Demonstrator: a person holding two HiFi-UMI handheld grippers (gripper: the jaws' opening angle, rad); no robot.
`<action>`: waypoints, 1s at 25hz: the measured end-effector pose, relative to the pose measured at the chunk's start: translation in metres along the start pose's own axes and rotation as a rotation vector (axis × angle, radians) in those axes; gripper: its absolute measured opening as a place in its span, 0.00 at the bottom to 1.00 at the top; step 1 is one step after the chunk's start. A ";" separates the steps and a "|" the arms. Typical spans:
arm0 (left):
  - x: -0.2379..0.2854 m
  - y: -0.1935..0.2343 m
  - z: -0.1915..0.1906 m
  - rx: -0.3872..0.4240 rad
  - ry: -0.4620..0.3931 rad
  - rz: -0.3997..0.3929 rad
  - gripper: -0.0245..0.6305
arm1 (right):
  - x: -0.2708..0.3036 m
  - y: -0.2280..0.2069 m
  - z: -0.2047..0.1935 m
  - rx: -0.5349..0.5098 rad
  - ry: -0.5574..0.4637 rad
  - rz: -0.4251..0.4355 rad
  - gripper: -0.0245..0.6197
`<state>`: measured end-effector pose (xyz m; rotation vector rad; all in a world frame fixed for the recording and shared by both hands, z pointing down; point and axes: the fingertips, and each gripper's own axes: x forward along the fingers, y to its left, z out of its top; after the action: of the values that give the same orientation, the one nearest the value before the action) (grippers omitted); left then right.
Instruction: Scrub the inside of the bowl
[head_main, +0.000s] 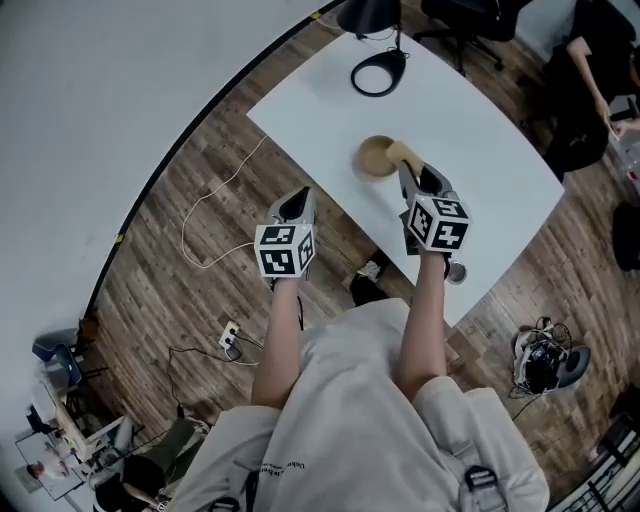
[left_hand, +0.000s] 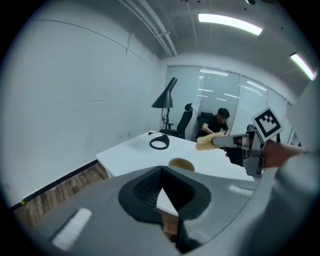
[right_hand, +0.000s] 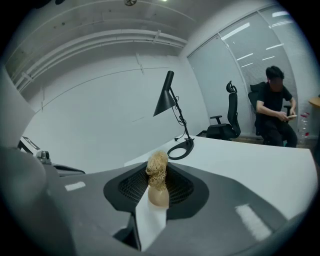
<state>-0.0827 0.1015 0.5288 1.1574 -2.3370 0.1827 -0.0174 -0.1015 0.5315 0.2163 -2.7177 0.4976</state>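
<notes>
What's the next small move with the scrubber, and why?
Probably lower the right claw so the scrubber dips into the bowl. The claw is shut on the scrubber, which hangs in the air beside the bowl's rim and is not yet inside.

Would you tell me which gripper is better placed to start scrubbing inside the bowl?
Right. The right gripper is shut on the scrubber, which hangs just beside and above the bowl. The left gripper is shut, holds nothing, and sits farther away.
</notes>
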 end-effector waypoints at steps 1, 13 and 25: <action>0.012 0.002 0.001 0.018 0.024 -0.012 0.04 | 0.008 -0.005 0.002 0.015 0.001 -0.006 0.22; 0.132 0.028 0.006 0.066 0.228 -0.228 0.04 | 0.031 -0.036 -0.039 -0.117 0.194 -0.048 0.22; 0.226 -0.040 0.046 0.408 0.331 -0.550 0.04 | 0.038 -0.052 -0.018 0.021 0.164 -0.206 0.22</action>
<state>-0.1824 -0.0978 0.6001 1.7643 -1.6640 0.6153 -0.0352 -0.1458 0.5776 0.4368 -2.4974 0.4626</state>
